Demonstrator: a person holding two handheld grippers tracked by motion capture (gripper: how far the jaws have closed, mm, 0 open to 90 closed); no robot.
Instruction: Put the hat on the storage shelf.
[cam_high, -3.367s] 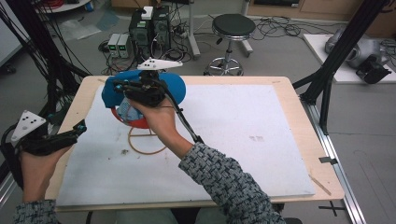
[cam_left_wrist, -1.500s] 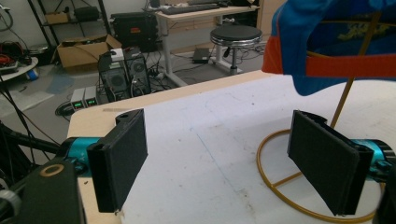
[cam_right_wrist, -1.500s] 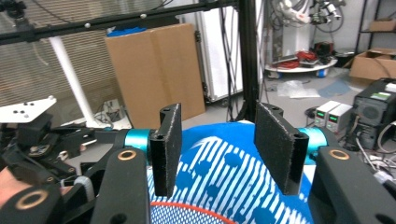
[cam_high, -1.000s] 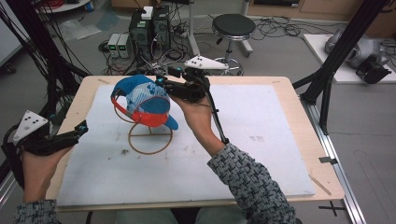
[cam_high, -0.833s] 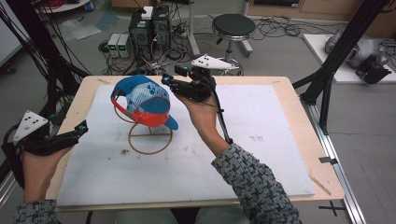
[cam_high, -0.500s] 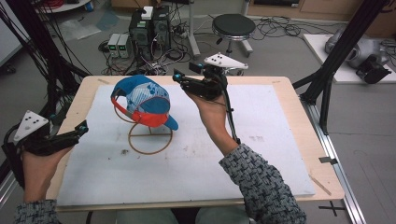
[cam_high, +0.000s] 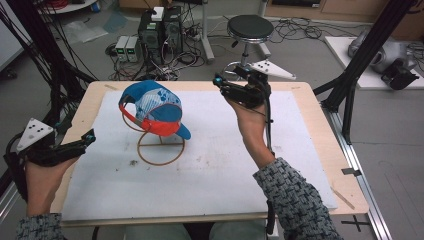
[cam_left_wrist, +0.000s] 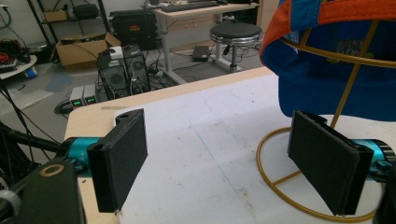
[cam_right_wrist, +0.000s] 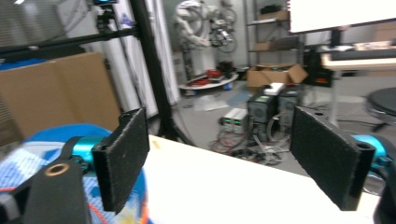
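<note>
right tool (cam_high: 220, 84) stood wide open and empty above the far edge of the tabletop (cam_high: 310, 150), its jaws having just been opening with nothing between them. in the right gripper view the two black pads faced each other with only the room and the pale tabletop in the gap, and the blue crown of the cap (cam_right_wrist: 42, 144) showed low behind the left pad. the cap (cam_high: 155, 107), blue with an orange-red band and a blue brim, sat on top of a thin gold wire stand (cam_high: 161, 147) toward the far left part of the tabletop, well apart from that tool. from the right tool the cap lay toward the left edge and a little nearer the person, with the brim pointing down toward the near right.

the left tool (cam_high: 90, 136) hovered at the left edge, also open and holding nothing. seen along its own jaws, the stand's ring base (cam_left_wrist: 280, 186) and the cap's underside (cam_left_wrist: 336, 79) lay just ahead and to its right, so the left hand looked the closer of the two. my judgement is that the cap was already set on the stand and released. nothing else lay on the white mat between either tool and the cap; the stool (cam_high: 250, 27) and computers (cam_high: 160, 30) stood on the floor beyond the far edge, out of the way.
</note>
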